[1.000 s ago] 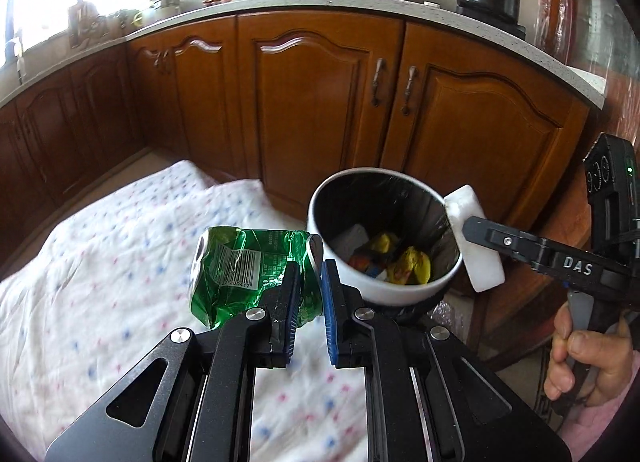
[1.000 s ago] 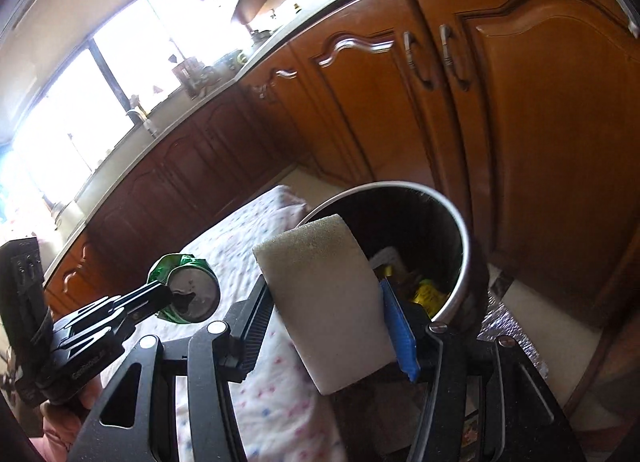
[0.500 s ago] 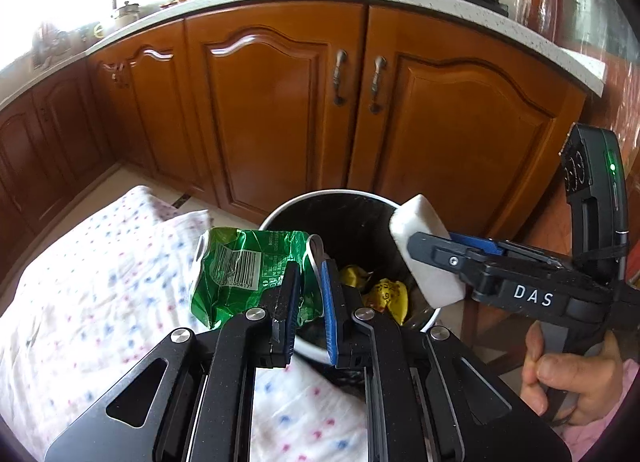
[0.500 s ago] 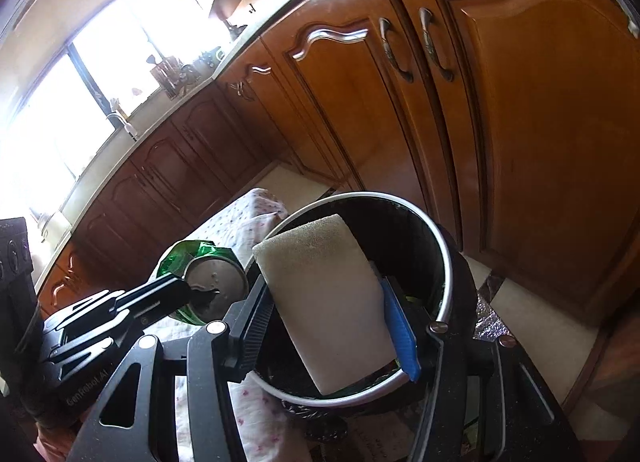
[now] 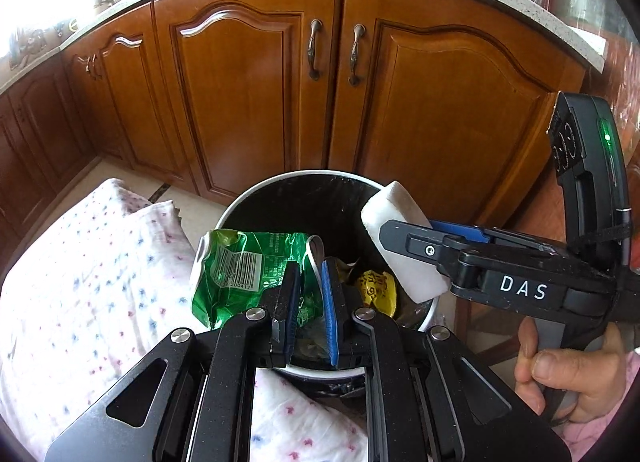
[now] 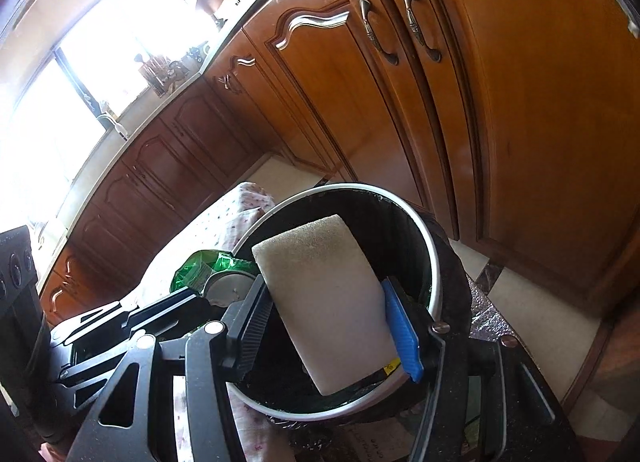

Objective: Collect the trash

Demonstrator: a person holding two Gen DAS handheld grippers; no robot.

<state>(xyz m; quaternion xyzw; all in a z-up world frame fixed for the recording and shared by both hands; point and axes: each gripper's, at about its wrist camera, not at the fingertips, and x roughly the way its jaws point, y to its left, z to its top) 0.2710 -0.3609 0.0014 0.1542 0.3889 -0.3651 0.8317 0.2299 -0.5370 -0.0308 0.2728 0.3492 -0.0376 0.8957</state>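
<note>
Left gripper (image 5: 308,294), seen from its own wrist camera, is clamped on a crushed green can (image 5: 240,270), its blue pads nearly together on the can's flattened edge. That can hangs over the near left rim of a white-rimmed trash bin (image 5: 240,205) lined with a black bag, with yellow wrappers (image 5: 376,288) lying inside. At the right of this view the right gripper (image 5: 416,250) reaches in sideways, holding a white sponge (image 5: 400,238) above the bin's right rim; a hand (image 5: 568,374) grips its handle. A dotted white cloth (image 5: 88,282) lies on the floor left of the bin, and brown wooden cabinets (image 5: 240,93) stand behind.

From the right wrist view, the right gripper (image 6: 328,322) grasps the sponge (image 6: 324,302) across its width, tilted, directly over the bin's (image 6: 434,262) dark opening. Its jaws stand wide around the block. To the left, the left gripper (image 6: 208,294) holds the green can (image 6: 200,268) just outside the bin's rim, above the cloth (image 6: 224,225).
</note>
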